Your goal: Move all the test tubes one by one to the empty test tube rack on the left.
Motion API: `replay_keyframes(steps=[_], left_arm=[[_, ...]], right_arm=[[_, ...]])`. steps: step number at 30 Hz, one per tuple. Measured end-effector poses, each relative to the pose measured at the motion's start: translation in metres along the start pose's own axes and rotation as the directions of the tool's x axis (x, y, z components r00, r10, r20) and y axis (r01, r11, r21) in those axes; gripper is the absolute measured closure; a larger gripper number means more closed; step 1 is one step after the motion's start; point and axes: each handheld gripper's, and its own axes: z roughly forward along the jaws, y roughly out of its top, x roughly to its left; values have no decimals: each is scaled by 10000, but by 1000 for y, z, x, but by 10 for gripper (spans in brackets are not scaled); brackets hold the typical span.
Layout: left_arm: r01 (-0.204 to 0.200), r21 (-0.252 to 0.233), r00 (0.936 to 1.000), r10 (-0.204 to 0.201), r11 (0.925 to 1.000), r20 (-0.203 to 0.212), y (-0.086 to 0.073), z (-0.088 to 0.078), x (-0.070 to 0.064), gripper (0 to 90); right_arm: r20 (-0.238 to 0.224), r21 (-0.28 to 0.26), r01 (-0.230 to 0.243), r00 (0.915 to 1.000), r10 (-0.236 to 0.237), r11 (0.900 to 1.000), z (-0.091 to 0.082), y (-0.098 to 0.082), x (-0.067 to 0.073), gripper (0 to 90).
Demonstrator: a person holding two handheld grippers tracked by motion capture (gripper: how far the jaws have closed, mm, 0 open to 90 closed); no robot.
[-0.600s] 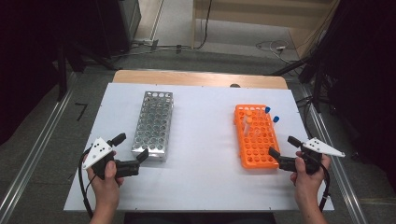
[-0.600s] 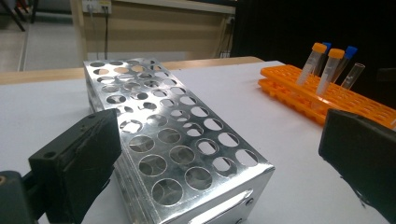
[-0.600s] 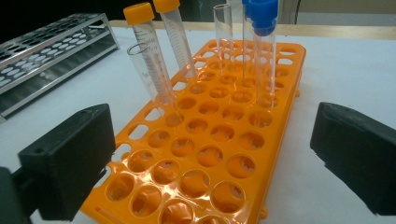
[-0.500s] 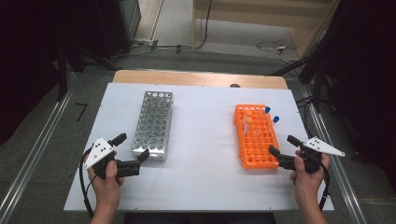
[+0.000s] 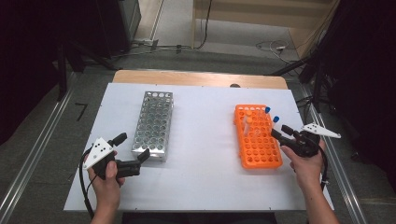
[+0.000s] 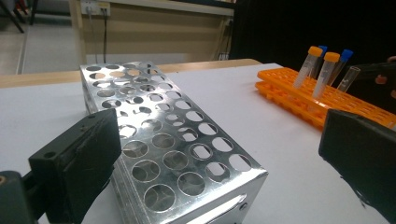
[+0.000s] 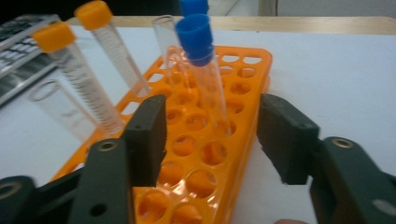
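The right gripper [image 5: 281,132] hovers at the orange rack's [image 5: 258,156] right edge, jaws spread around a blue-capped tube [image 7: 205,65] standing in the rack, pads clear of it. Compared with half a second earlier, it has edged closer. The left gripper [image 5: 133,148], spread wide, sits by the near end of the steel rack [image 5: 154,122].

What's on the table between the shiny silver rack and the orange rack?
Nothing: in the high view, bare white table separates the silver rack from the orange rack.
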Motion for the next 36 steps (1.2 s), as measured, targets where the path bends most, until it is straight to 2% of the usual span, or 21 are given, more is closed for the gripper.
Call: replay_keyframes(steps=[5, 12, 20, 23, 28, 31, 36], left_arm=[[4, 19, 10000, -4, 10000, 13, -1, 1, -1, 0], [-9, 54, 10000, 9, 10000, 34, -1, 1, -1, 0], [-21, 61, 10000, 20, 10000, 97, -1, 2, -1, 0], [-31, 57, 9999, 31, 10000, 106, -1, 1, -1, 0], [-21, 62, 9999, 21, 10000, 105, -1, 1, -2, 0], [-32, 62, 9999, 31, 10000, 131, 0, 1, -3, 0], [-69, 39, 9999, 69, 10000, 155, 0, 2, -4, 0]], right_arm=[[136, 199, 192, 9997, -194, 9996, 15, 2, -6, 542], [-325, 344, 165, 9994, -154, 9993, 28, -2, -9, 617], [61, 342, 530, 9986, -532, 9980, 35, -5, -7, 688], [240, 346, 637, 9976, -646, 9974, 35, -4, -6, 743], [238, 263, 566, 9981, -572, 9980, 33, -3, -7, 751], [98, 30, 344, 9994, -345, 9994, 28, 1, -9, 751], [41, -282, 404, 9992, -403, 9988, 14, 13, -6, 751]])
